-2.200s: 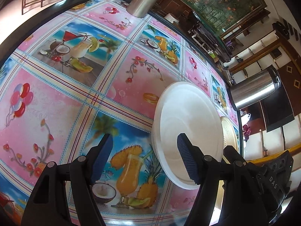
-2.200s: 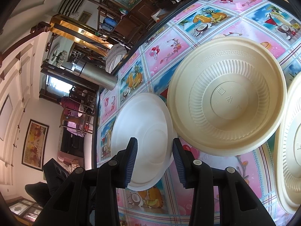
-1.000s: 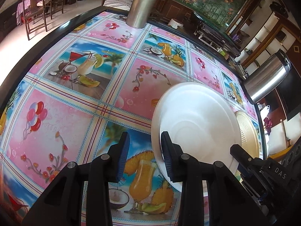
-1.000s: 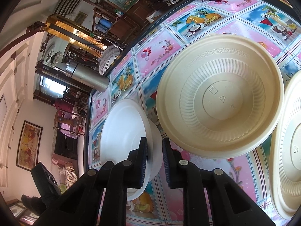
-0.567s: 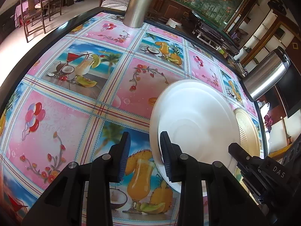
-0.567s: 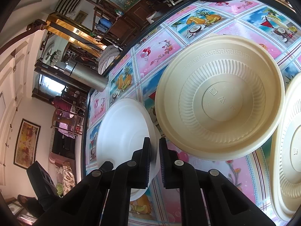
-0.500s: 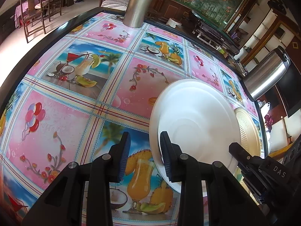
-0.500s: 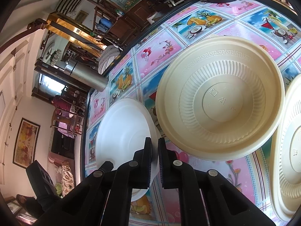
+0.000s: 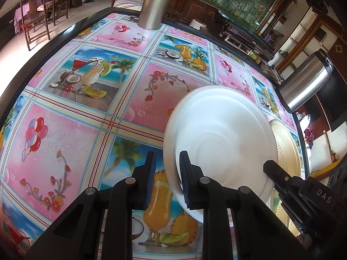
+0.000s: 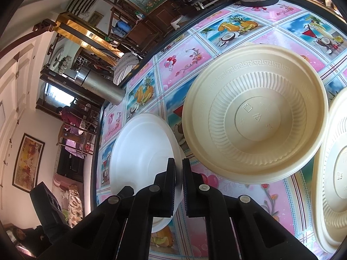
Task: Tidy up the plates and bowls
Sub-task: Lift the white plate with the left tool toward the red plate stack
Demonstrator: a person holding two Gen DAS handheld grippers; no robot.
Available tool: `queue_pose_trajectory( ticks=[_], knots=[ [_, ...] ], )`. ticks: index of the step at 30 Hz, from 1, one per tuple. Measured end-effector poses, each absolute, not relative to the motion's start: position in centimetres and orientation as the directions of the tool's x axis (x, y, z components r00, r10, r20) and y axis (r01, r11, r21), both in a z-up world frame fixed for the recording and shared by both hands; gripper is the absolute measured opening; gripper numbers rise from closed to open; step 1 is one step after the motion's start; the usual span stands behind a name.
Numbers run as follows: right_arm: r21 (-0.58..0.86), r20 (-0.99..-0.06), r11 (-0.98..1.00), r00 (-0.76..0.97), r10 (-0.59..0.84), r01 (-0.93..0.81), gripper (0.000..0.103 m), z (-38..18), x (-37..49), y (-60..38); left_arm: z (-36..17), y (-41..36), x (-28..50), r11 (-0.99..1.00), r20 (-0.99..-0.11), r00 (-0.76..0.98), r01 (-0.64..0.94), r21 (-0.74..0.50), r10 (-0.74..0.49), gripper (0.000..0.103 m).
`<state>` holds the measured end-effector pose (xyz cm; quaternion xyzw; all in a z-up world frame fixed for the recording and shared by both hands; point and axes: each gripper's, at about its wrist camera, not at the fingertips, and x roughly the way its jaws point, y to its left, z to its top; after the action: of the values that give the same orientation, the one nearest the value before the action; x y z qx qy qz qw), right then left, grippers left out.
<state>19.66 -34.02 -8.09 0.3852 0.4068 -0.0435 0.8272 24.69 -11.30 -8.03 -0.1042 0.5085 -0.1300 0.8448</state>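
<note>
while r gripper [image 10: 179,174] pinches white plate [image 10: 141,147], l gripper [image 9: 166,173] closing.

Black plastic tongs [image 9: 166,181], ribbed blue pads [image 9: 150,181] — silver screws, "DAS" lettering

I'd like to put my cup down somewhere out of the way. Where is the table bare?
Free: the stretch of patterned tablecloth between the white plate, the steel cylinder and the table's black edge. Crowded: the side where the white plate, the cream bowl and a second cream dish lie close together.
</note>
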Motion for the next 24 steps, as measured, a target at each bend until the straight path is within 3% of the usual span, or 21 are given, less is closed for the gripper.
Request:
queue_pose_trajectory(
  ticks=[4, 24],
  knots=[
    [0.603, -0.707, 0.699, 0.664, 0.245, 0.384, 0.006, -8.11, 19.71, -34.01, -7.84, -11.41, 24.48, 0.944, -0.826, 0.458, 0.120, -0.308, -0.327, 0.010],
    [0.623, -0.702, 0.681, 0.660, 0.268, 0.385, 0.006, -8.38, 19.75, -34.24, -7.62, -11.52, 23.90, 0.947, -0.819, 0.476, 0.132, -0.292, -0.319, 0.010]
  ],
)
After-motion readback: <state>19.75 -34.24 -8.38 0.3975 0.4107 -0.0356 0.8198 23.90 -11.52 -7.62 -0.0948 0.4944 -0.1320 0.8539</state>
